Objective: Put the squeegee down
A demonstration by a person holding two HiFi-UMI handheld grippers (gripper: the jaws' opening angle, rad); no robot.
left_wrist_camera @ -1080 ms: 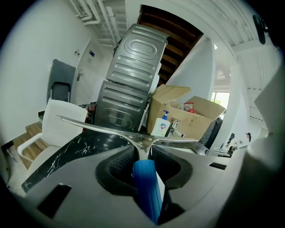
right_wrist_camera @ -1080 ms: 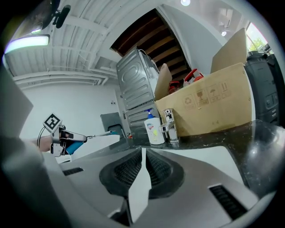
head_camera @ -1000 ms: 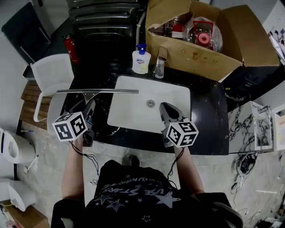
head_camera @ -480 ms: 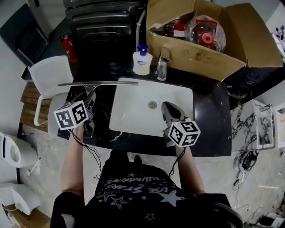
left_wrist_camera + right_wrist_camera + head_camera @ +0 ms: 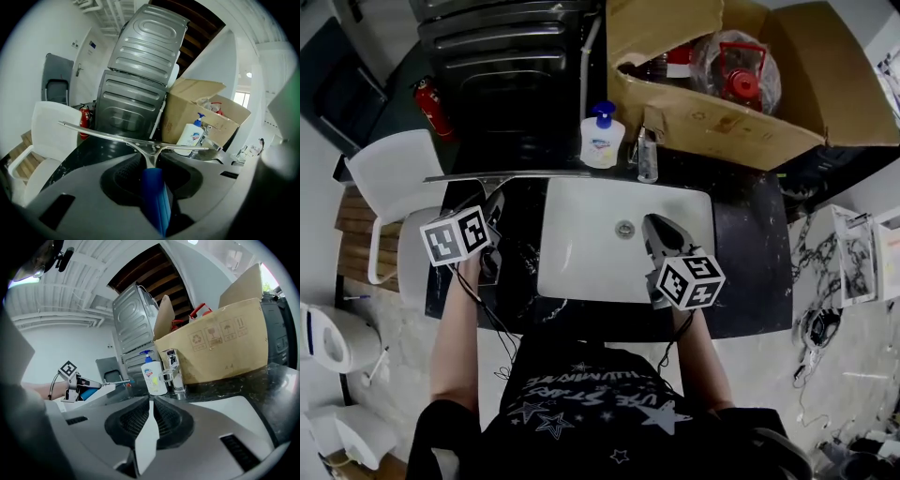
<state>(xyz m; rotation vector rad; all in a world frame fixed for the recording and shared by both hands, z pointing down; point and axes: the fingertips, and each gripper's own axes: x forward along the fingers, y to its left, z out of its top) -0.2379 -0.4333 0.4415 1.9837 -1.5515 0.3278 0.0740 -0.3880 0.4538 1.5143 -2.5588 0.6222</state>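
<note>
The squeegee has a long metal blade (image 5: 516,175) and a blue handle (image 5: 154,197). My left gripper (image 5: 494,202) is shut on that handle, and the blade (image 5: 117,137) lies crosswise in front of the jaws. The blade spans the black counter (image 5: 741,253) left of the white sink (image 5: 581,253), and its right end reaches the sink's back left corner. Whether it touches the counter I cannot tell. My right gripper (image 5: 654,225) hangs over the sink's right half, shut (image 5: 150,401) and holding nothing. The right gripper view shows the squeegee (image 5: 115,381) at the left.
A soap bottle (image 5: 601,139) and a chrome faucet (image 5: 648,150) stand behind the sink. A large open cardboard box (image 5: 722,122) fills the back right. A white chair (image 5: 389,178) sits left of the counter, and a red fire extinguisher (image 5: 431,108) is behind it.
My left gripper has carried the squeegee away from me, so the blade now lines up with the sink's back edge. The right gripper has moved a little further over the sink.
</note>
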